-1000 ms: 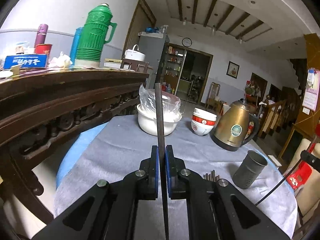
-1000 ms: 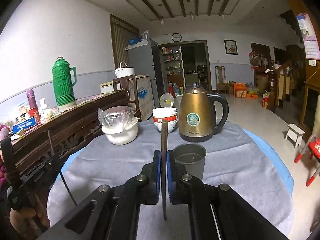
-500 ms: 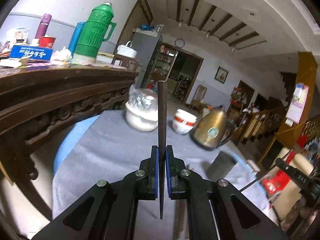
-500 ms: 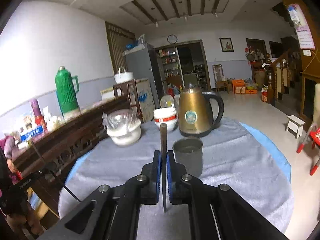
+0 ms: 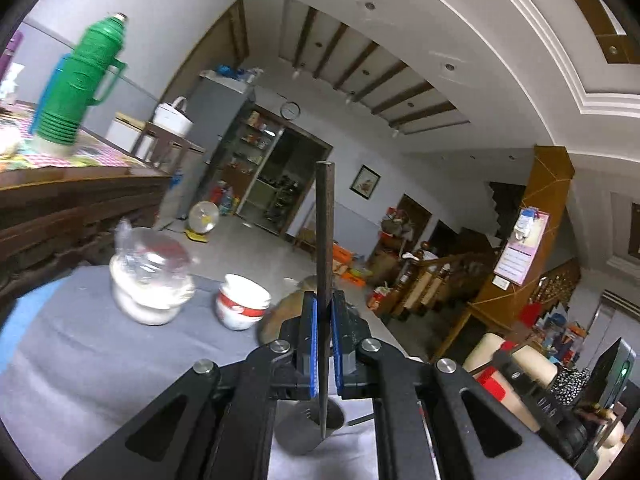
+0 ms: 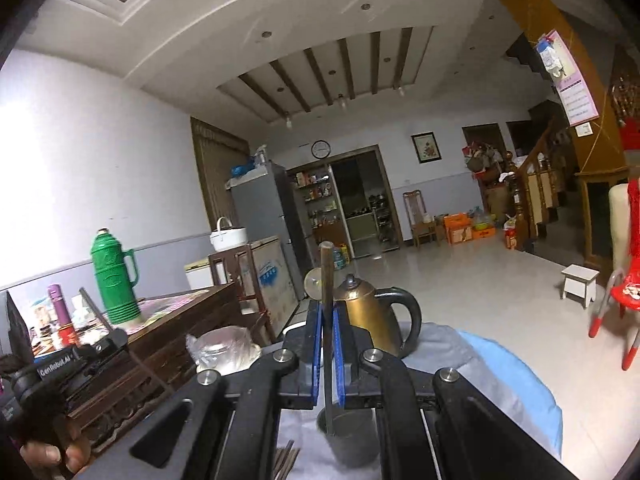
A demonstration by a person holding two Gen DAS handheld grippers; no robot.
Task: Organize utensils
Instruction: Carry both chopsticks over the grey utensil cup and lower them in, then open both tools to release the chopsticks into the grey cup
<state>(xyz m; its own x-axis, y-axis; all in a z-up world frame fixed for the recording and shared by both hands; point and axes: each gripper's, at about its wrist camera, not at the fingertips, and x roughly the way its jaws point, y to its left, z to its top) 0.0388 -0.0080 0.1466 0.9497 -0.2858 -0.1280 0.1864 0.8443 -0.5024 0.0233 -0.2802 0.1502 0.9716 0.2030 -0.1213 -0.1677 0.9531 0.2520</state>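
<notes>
The left tongs (image 5: 324, 344) are squeezed shut on one dark chopstick (image 5: 323, 264). The right tongs (image 6: 327, 352) are squeezed shut on another chopstick (image 6: 327, 320). Each stick stands nearly straight up between the blue pads, and its thin tip hangs just over the open top of the grey metal cup (image 6: 348, 436) on the worktop (image 6: 448, 344). In the left view the same cup (image 5: 308, 428) sits right under the tip.

What could go wrong? The sticks are thin, smooth and hard, so one could slip in the pads and tilt. Then its tip may hit the cup's rim and miss the hole. The cup looks light and tall, so a sideways poke could knock it over. Both sticks aim at one small opening, so the two tongs might bump each other. If a stick drops from too high, it may bounce back out.

The cup is round with a dull, brushed skin. More sticks (image 6: 286, 460) lie flat on the soft grey cloth beside it. Farther back stand a shiny gold kettle (image 6: 368, 320) with a black handle, a white bowl (image 5: 240, 304) with a red band, and a bowl covered in crinkly clear plastic (image 5: 150, 276).
</notes>
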